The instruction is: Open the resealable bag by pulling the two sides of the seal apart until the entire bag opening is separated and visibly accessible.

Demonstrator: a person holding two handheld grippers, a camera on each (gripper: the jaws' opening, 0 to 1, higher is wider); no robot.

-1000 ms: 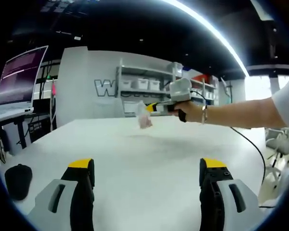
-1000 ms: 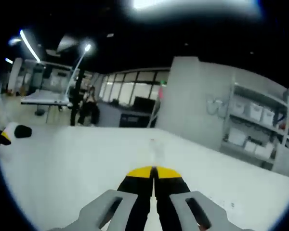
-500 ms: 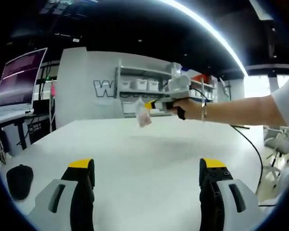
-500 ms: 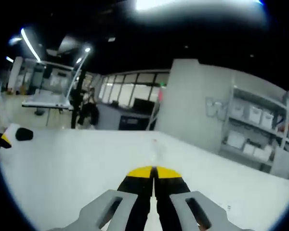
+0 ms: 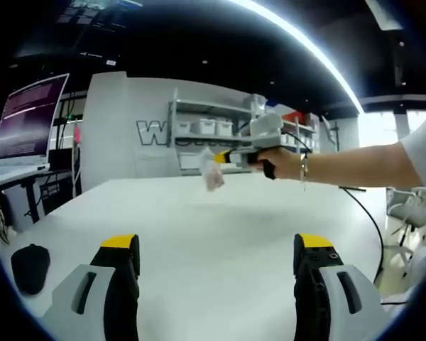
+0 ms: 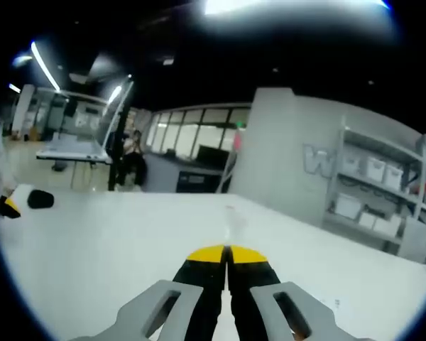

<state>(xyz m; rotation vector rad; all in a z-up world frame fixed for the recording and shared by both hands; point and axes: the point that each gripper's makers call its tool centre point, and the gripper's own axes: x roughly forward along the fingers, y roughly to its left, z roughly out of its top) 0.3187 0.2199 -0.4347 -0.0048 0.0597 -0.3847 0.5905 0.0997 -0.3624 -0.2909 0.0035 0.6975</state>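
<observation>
A small clear resealable bag (image 5: 211, 171) hangs in the air above the white table (image 5: 213, 220), pinched at its top edge by my right gripper (image 5: 224, 157), which a hand holds out from the right. In the right gripper view the yellow-tipped jaws stand pressed together at my right gripper (image 6: 227, 254), and the bag (image 6: 231, 222) shows only as a faint clear sheet just beyond them. My left gripper (image 5: 216, 247) hovers low over the near table, open wide with nothing between its fingers, well short of the bag. Its tip (image 6: 13, 204) shows at the left edge.
A black rounded object (image 5: 29, 266) lies on the table at the near left. A monitor (image 5: 30, 114) stands on a desk to the left. Shelves with white bins (image 5: 206, 128) line the back wall. A black cable (image 5: 373, 220) trails off the right side.
The right gripper and the hanging bag have risen slightly above the table. The left gripper stays open and low.
</observation>
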